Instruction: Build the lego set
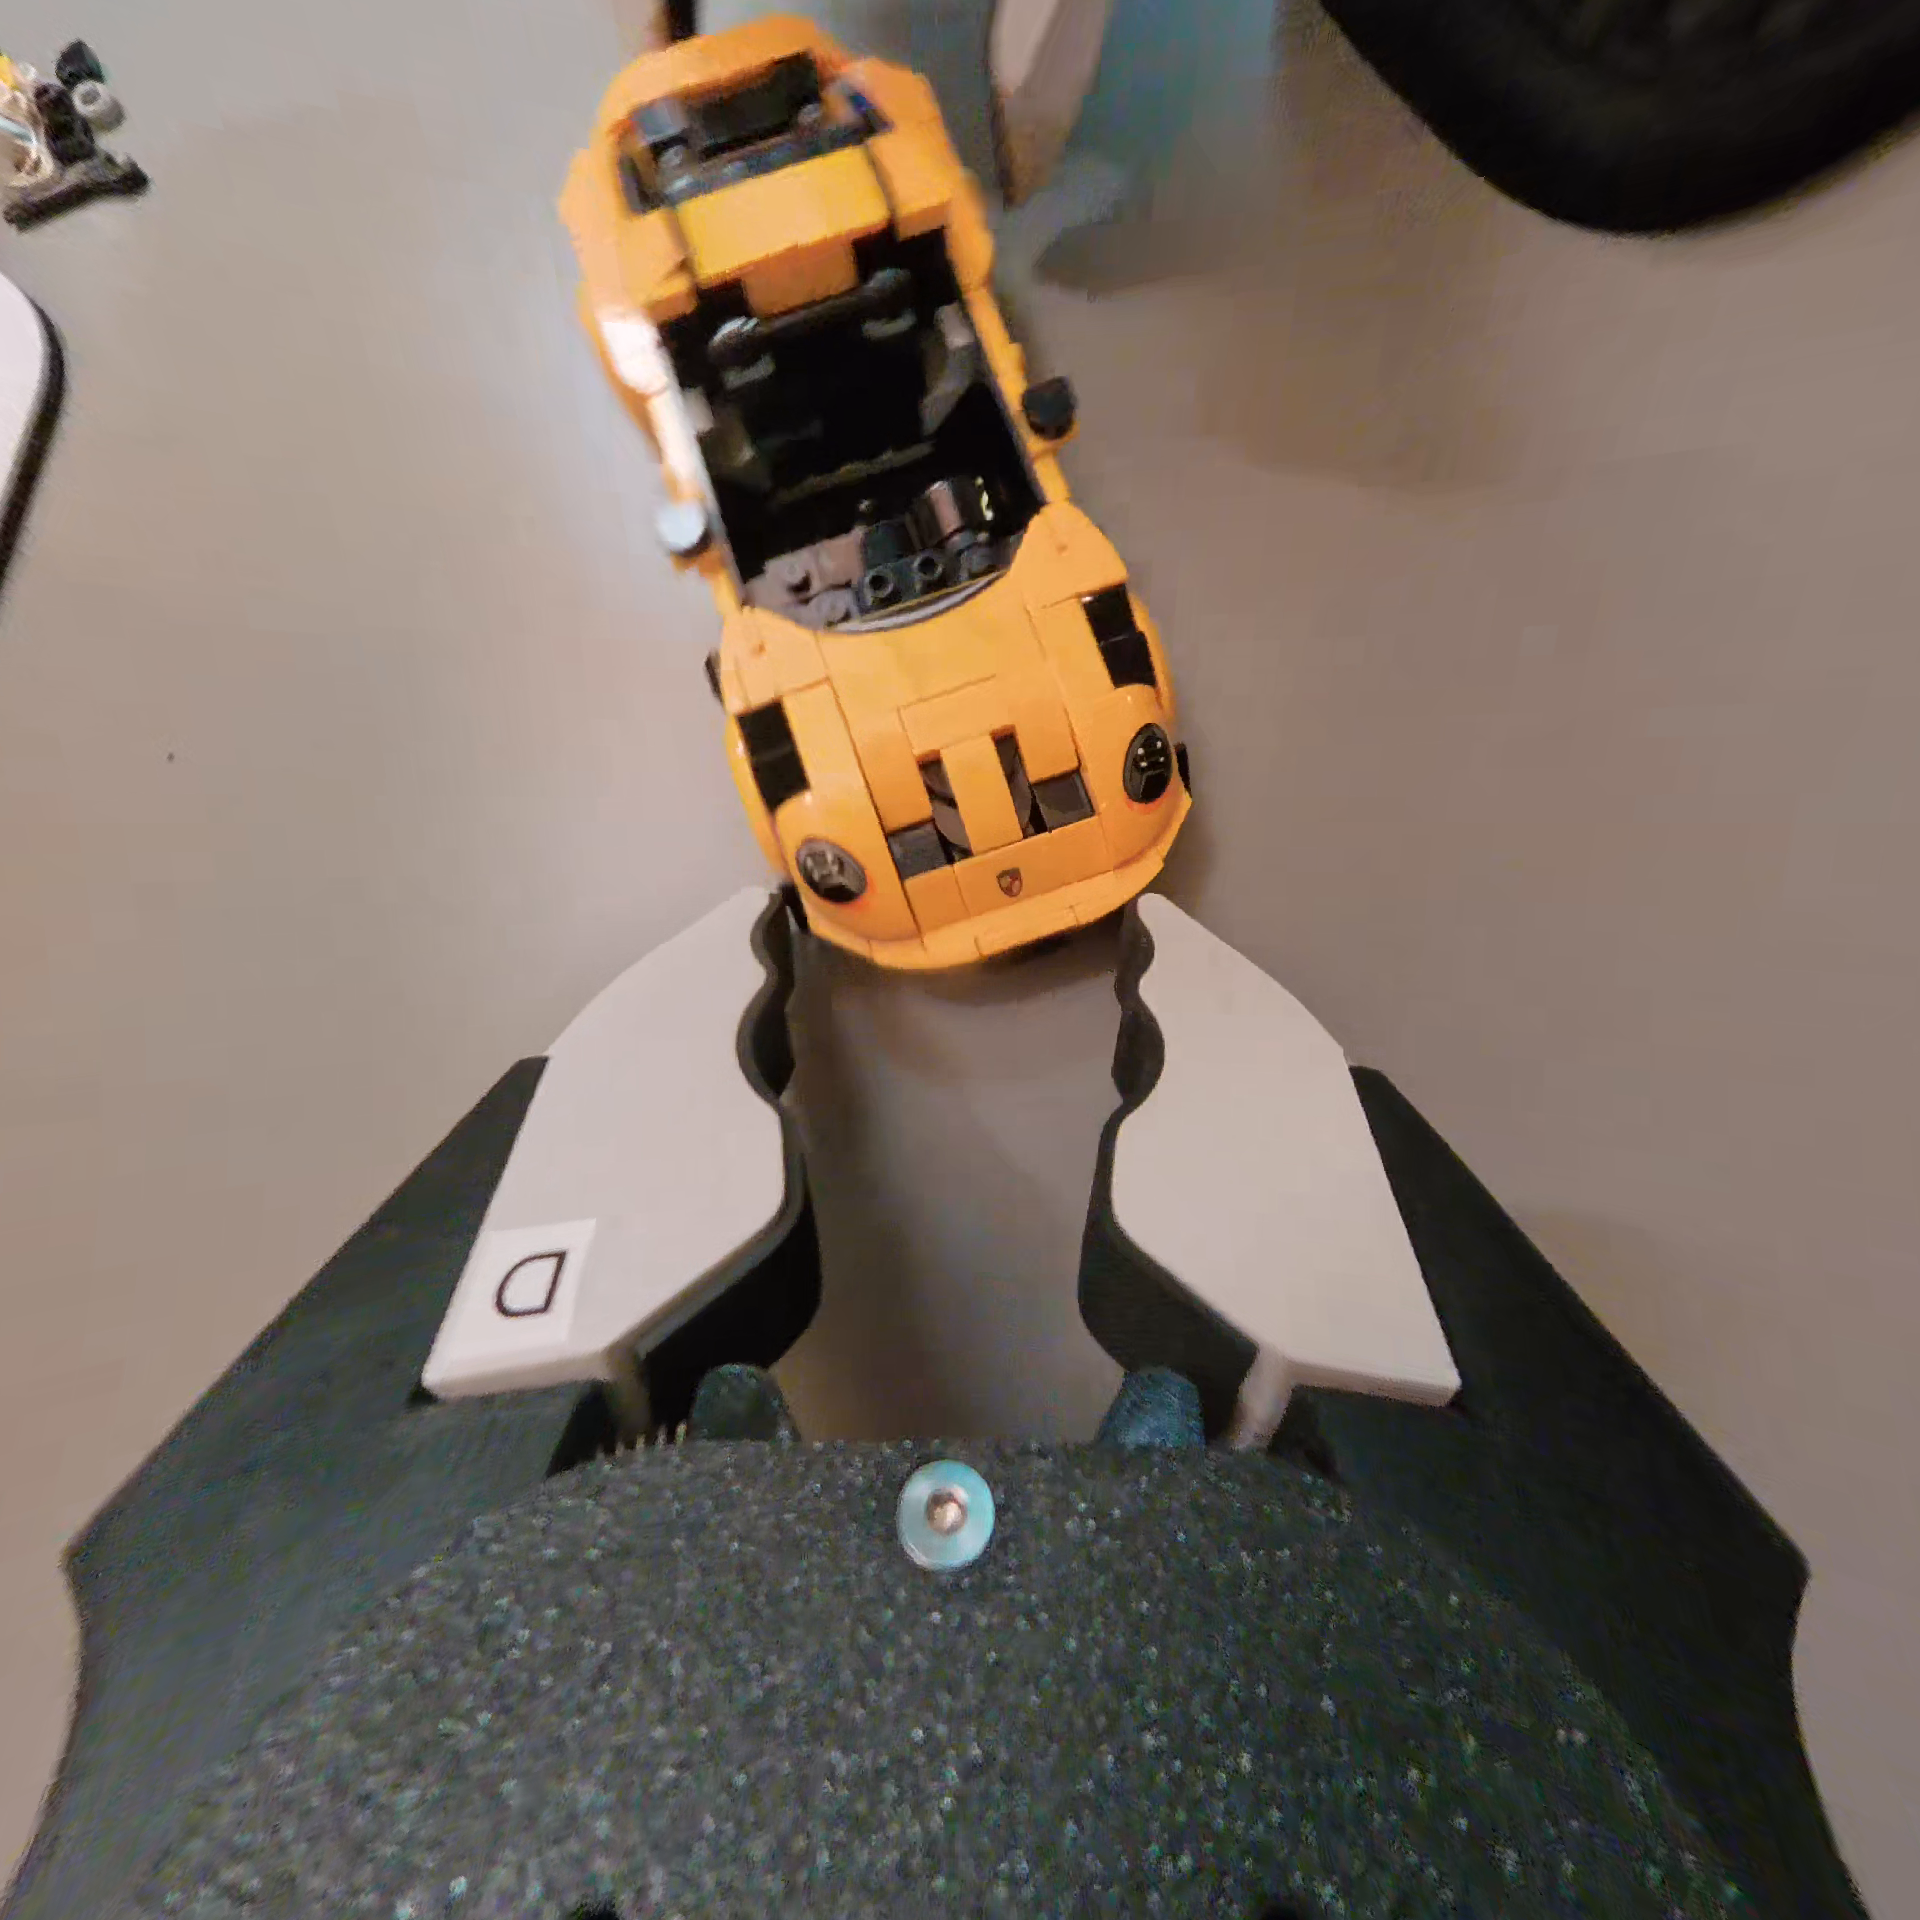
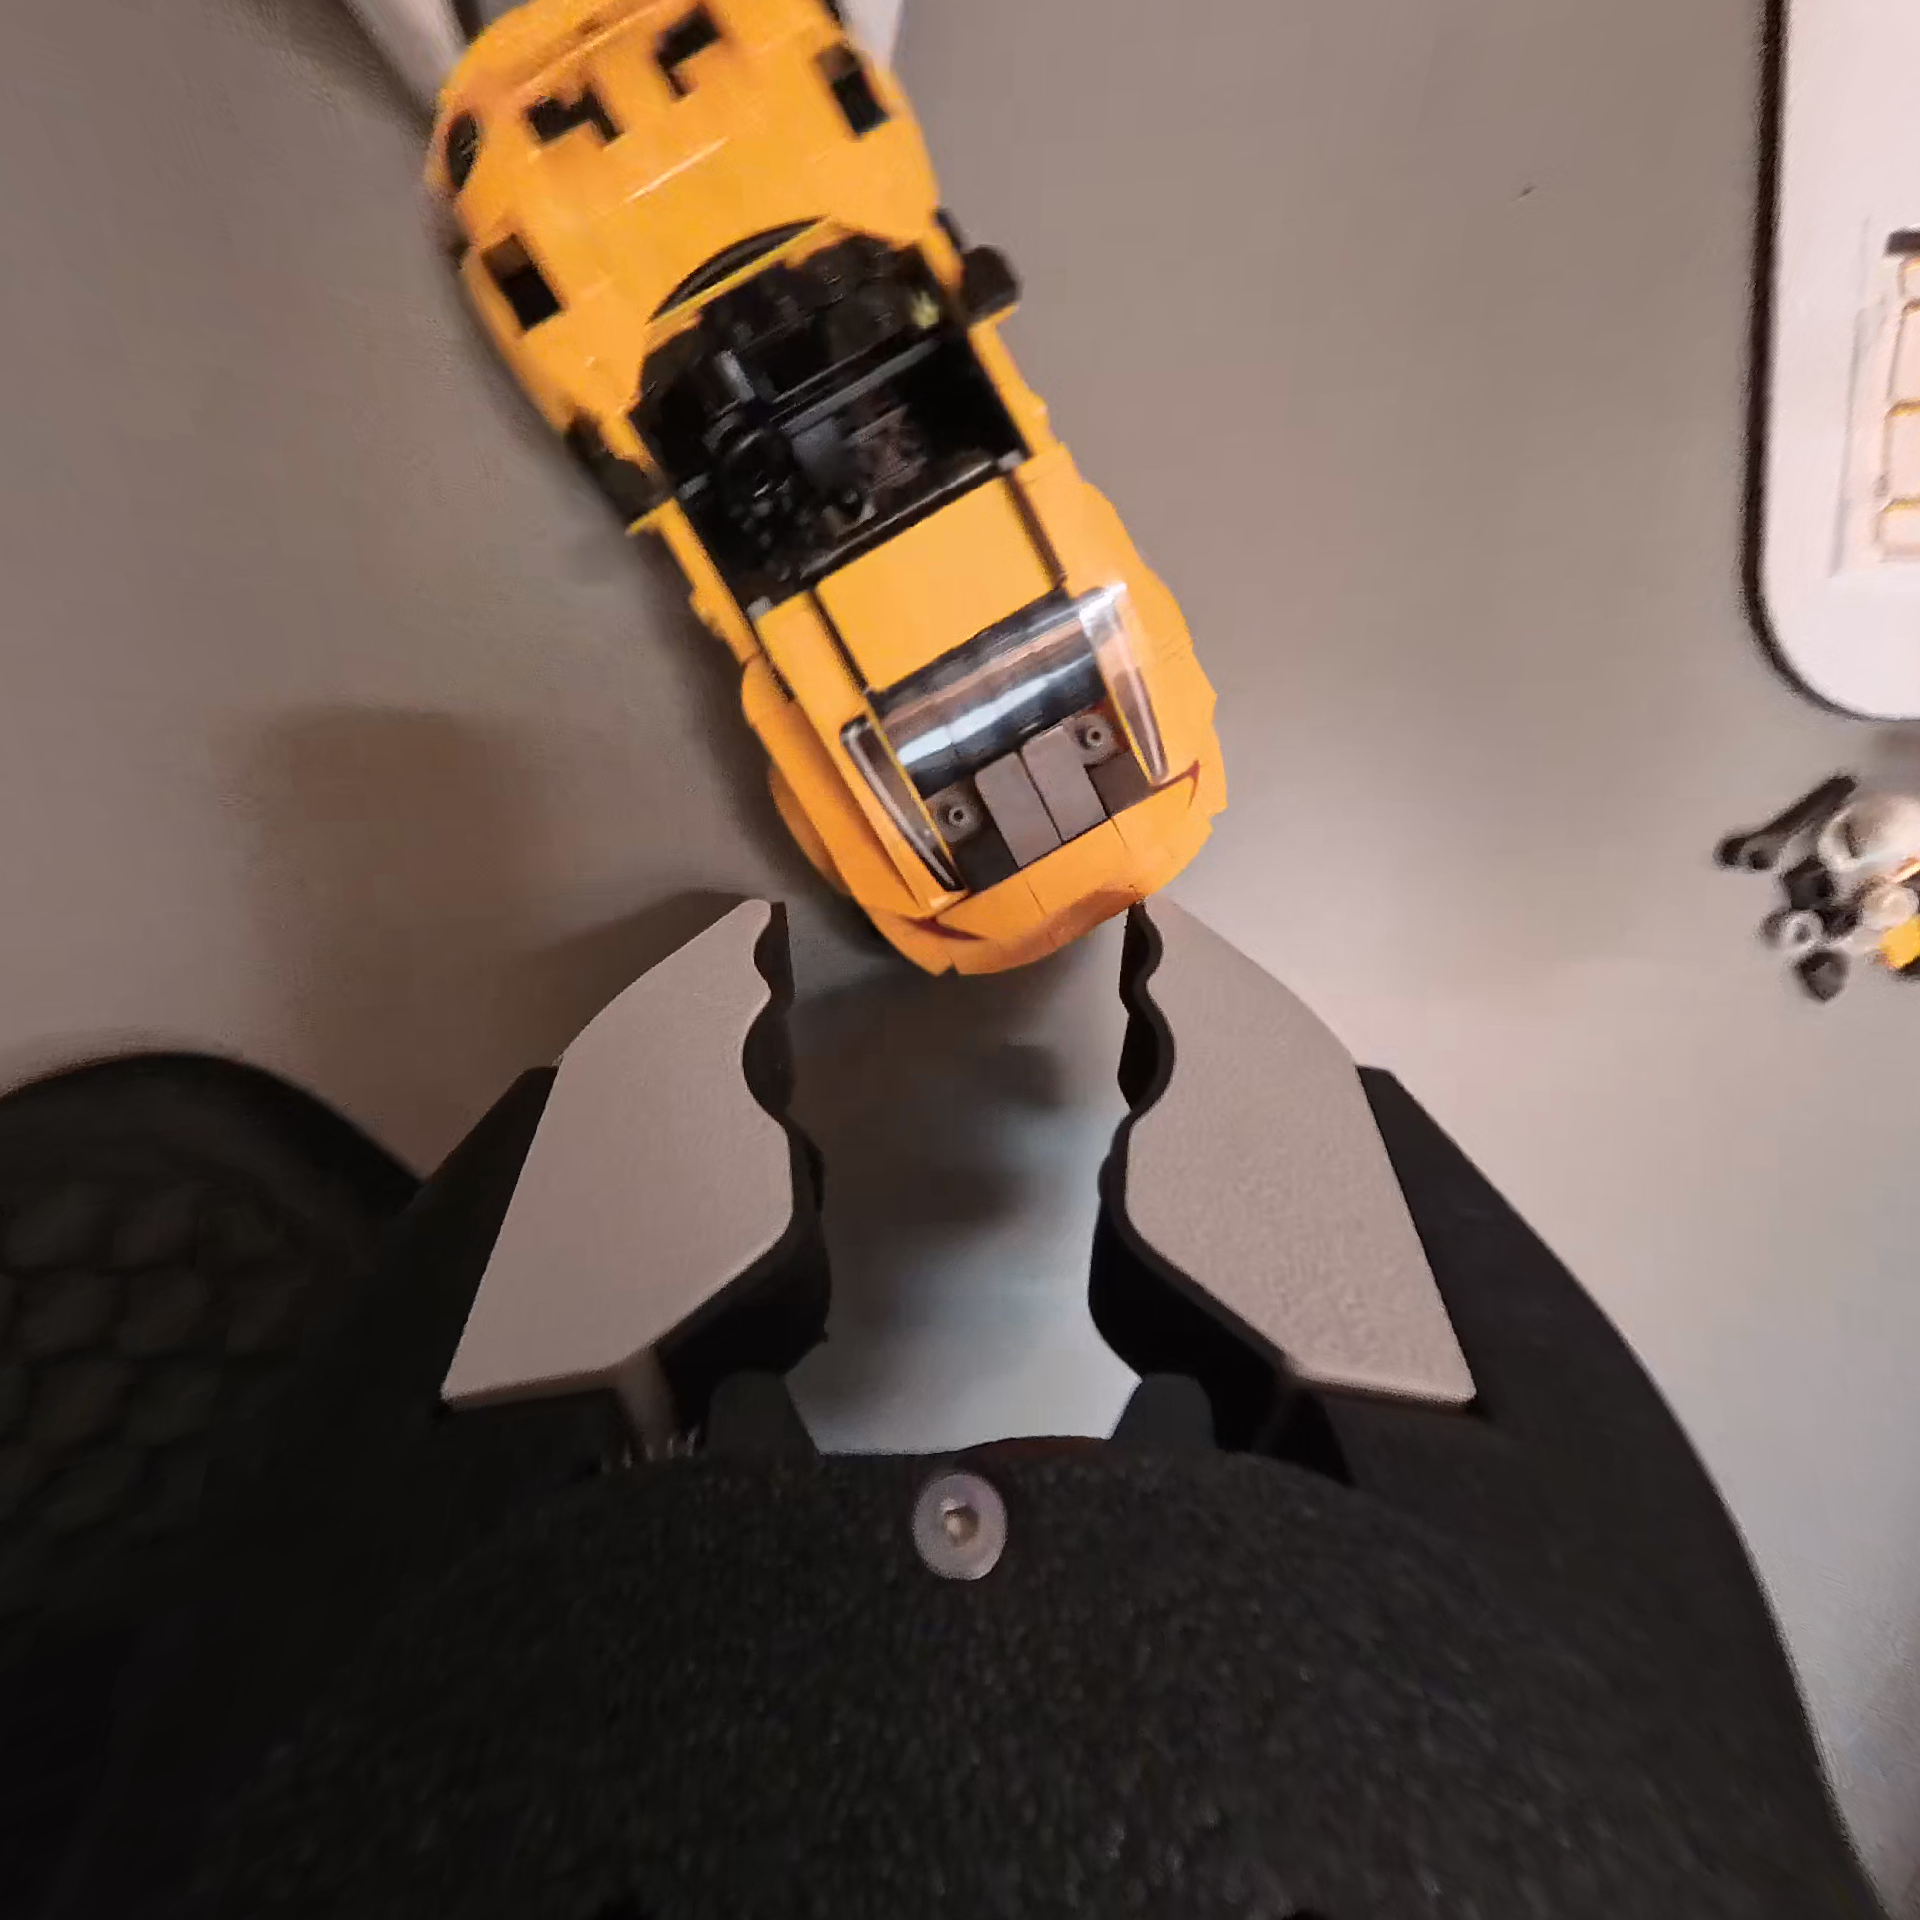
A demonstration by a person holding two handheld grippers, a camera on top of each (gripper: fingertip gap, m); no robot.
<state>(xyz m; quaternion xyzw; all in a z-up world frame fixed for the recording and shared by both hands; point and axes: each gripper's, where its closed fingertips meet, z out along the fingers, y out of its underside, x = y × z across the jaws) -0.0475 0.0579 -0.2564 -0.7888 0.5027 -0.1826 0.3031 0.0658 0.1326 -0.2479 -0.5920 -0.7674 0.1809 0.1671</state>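
Note:
An orange lego car [image 1: 883,582] with a black open cockpit and no roof lies on the grey table. In the left wrist view its nose with two round headlights points at my left gripper [image 1: 961,914], which is open with the nose just between the fingertips. In the right wrist view the car [image 2: 831,540] shows its tail with a clear rear window, and my right gripper [image 2: 956,920] is open right behind the tail; its right fingertip [image 2: 1143,935] is at the tail's corner. Neither gripper holds anything.
A small pile of loose black, white and grey lego pieces [image 2: 1829,883] lies on the table, also seen at the far left of the left wrist view [image 1: 68,135]. A white tray-like object [image 2: 1839,364] lies beyond it. A black bulky object [image 1: 1662,94] sits at top right. The grippers' ends are close to 15 centimetres from one another.

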